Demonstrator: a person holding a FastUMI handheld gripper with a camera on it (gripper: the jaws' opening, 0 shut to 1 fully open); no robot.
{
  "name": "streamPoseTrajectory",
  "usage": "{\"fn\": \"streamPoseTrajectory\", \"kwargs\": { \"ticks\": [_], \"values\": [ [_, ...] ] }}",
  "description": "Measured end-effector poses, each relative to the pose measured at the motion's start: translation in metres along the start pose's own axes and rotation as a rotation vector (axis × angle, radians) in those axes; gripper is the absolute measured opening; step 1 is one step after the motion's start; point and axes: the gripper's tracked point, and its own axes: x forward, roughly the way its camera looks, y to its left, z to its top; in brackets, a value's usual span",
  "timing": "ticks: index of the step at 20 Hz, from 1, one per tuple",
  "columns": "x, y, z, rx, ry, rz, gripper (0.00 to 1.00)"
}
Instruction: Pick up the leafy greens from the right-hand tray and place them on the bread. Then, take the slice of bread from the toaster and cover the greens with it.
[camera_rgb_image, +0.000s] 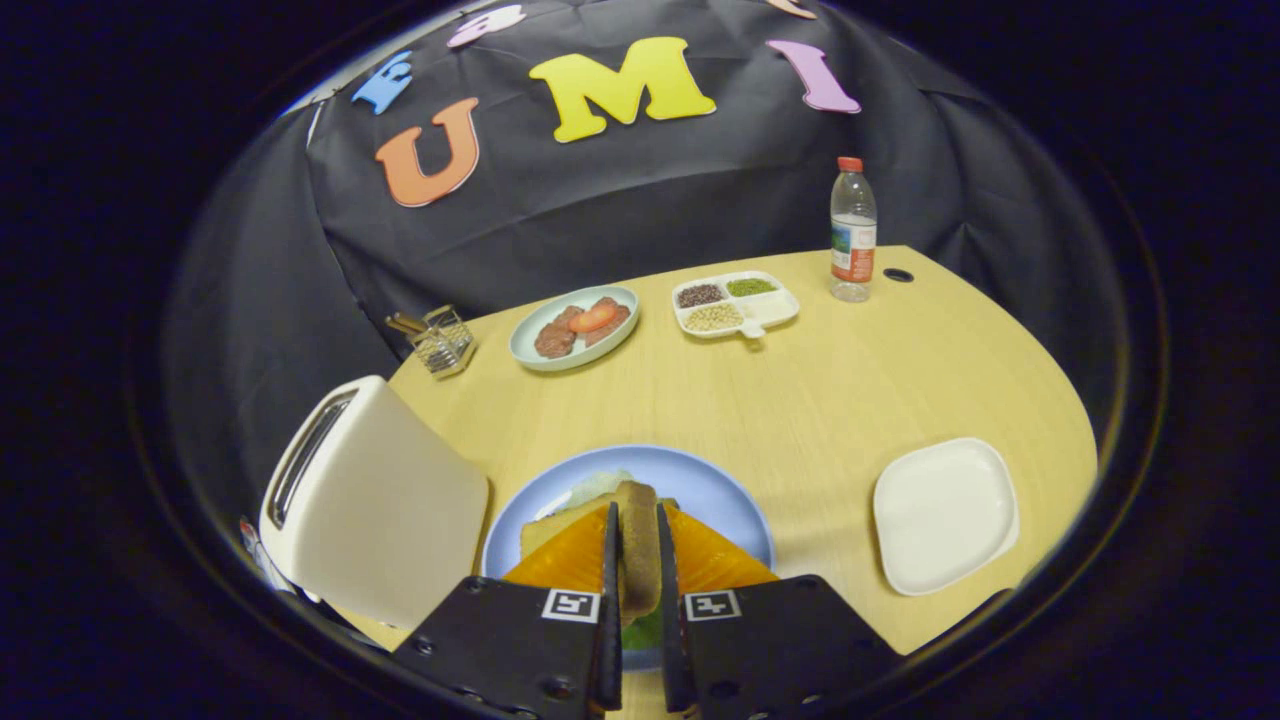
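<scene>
The claw (638, 560) is closed on a slice of bread (638, 545), held on edge between its two fingers, with both fingers pressing its faces. The slice hangs directly over the blue plate (700, 480), which sits on the tabletop (800, 400) just ahead of the claw.

On the plate, under the held slice, lies the lower bread (548, 528), and a patch of greens (645, 630) shows low between the fingers, with a pale leafy bit beyond the slice. The greens appear to be already on the bread.

The toaster (380, 500) stands just left of the plate; its slot appears empty, though the angle leaves this uncertain. The white tray (945, 515) to the right holds nothing.

Further back stand a plate of meat with a tomato slice (575, 325), a divided dish of grains (735, 303), a bottle (853, 230) and a small wire rack (443, 340). None is involved in the work.

Assessment: the first step looks complete, and the second is in hand, with the slice carried to the plate but not yet laid.

The next move calls for turning the slice from on edge to flat, lowering it square over the greens, then opening the fingers. Risk: released while tilted, the slice could slide off the leaves or drag them aside.
</scene>
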Motion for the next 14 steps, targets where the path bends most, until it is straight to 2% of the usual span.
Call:
{"fn": "streamPoseTrajectory", "kwargs": {
  "ticks": [3,4,5,7,9,13,14],
  "values": [
    [0.008,-0.012,-0.006,-0.022,0.019,-0.056,0.16],
    [0.007,-0.025,-0.007,-0.042,0.020,-0.124,0.26],
    [0.012,-0.028,-0.012,-0.057,0.035,-0.150,0.36],
    [0.018,-0.030,-0.018,-0.084,0.049,-0.178,0.39],
    [0.006,-0.037,-0.011,-0.137,0.013,-0.253,0.59],
    [-0.023,-0.015,0.008,-0.160,-0.082,-0.205,0.99],
    [-0.030,-0.011,0.010,-0.160,-0.092,-0.189,0.96]
  ]
}}
